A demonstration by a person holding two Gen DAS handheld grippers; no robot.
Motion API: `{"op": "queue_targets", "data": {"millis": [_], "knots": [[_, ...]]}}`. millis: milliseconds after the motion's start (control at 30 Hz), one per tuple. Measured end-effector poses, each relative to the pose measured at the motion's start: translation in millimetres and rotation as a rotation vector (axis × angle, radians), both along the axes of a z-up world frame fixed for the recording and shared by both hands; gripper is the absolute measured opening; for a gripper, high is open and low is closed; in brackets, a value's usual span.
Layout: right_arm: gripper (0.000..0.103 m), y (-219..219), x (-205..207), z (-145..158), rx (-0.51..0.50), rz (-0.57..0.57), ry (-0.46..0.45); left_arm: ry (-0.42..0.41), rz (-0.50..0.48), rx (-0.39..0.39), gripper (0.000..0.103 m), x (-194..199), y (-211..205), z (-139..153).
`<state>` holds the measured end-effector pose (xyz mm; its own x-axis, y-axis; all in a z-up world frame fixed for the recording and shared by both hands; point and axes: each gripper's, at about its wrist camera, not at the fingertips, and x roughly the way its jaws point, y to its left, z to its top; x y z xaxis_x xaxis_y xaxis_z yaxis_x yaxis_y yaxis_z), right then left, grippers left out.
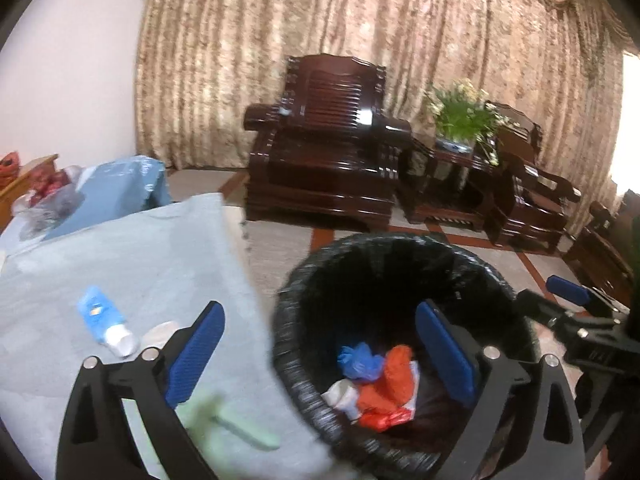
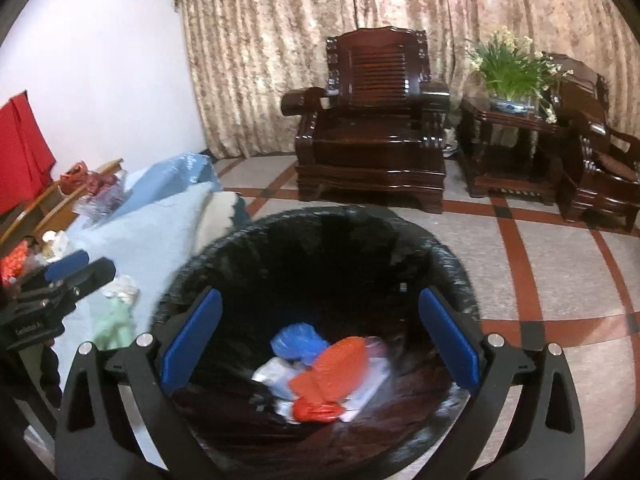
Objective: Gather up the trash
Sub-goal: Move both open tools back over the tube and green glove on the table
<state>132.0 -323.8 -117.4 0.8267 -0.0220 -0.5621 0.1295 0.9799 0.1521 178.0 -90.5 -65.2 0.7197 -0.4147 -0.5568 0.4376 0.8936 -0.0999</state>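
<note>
- Both tongs, left tongs (image 1: 320, 352) and right tongs (image 2: 320, 340), gape wide, empty.
- Round black-lined trash bin (image 2: 440, 256) holds orange crumpled plastic bag (image 2: 332, 372).
- Blue-and-white squeeze tube (image 1: 105, 322) lies on pale blue tabletop (image 1: 140, 256).

Dark wood armchair (image 2: 370, 120) w/ beige curtains (image 2: 300, 32), tiled floor (image 2: 560, 264).

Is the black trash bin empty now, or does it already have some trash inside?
Not empty. The trash bin holds a blue bag, an orange bag and white scraps at its bottom; most of it is still unfilled.
</note>
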Motion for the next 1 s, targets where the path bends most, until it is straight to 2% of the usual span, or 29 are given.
{"op": "queue_targets", "data": {"millis": [333, 567, 733, 1000], "knots": [[0.098, 79.8, 13.0, 23.4, 0.002, 0.149, -0.034, -0.053, 0.206, 0.026, 0.095, -30.7, 117.0, 8.0], [0.097, 152.6, 31.2, 27.6, -0.013, 0.295, -0.034, -0.062, 0.340, 0.036, 0.095, -42.3, 176.4, 5.0], [0.097, 204.5, 49.0, 20.8, -0.042, 0.391, -0.021, -0.064, 0.413, 0.049, 0.095, -46.0, 207.5, 0.6], [0.097, 249.2, 84.7, -10.7, -0.060, 0.434, 0.044, -0.029, 0.481, 0.063, 0.095, -43.7, 242.7, -15.5]]}}
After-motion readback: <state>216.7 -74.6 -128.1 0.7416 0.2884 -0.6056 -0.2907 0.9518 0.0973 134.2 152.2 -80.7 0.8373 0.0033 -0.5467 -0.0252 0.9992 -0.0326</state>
